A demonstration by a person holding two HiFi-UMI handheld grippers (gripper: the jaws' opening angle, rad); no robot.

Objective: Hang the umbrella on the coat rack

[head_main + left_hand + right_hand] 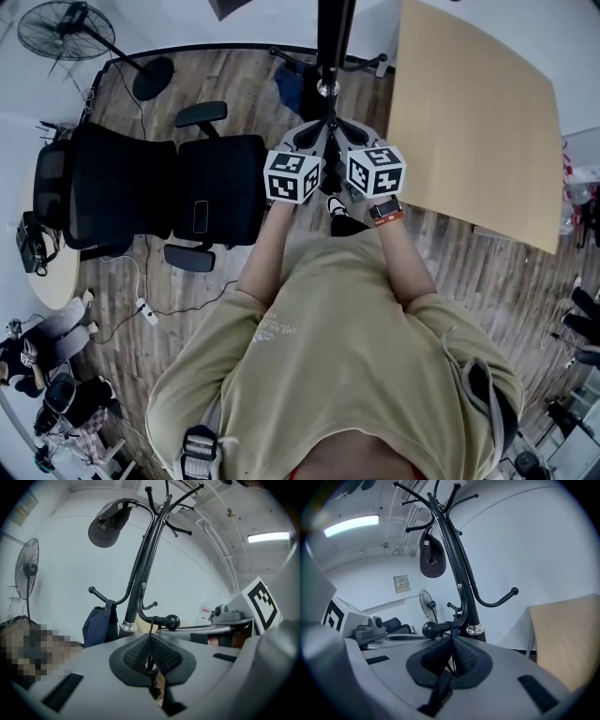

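Head view: the left claw (312,141) and right claw (349,139) are held side by side, close against the pole of the coat rack (328,47). A dark blue bag (291,91) shows just left of the pole; nothing of what it holds can be seen. The pale counter (478,122) stands to the right and a black office chair (169,187) to the left. The person's forearms and the marker cubes cover whatever hangs beneath the claws, so the umbrella's body cannot be made out here.

Left gripper view: the left claw (150,651) is clenched on a thin dark carry loop (150,632), which runs up and over a ball-tipped hook (171,621) low on the rack. The blue bag (98,625) hangs from another low hook, its mouth turned away. A cap (108,524) sits on an upper arm. Below the pads only a small, unclear scrap shows.

Right gripper view: the right claw (452,653) is likewise clenched on the same loop (453,629), just beside the hook's knob (430,629). The umbrella's body is cut off below the frame.
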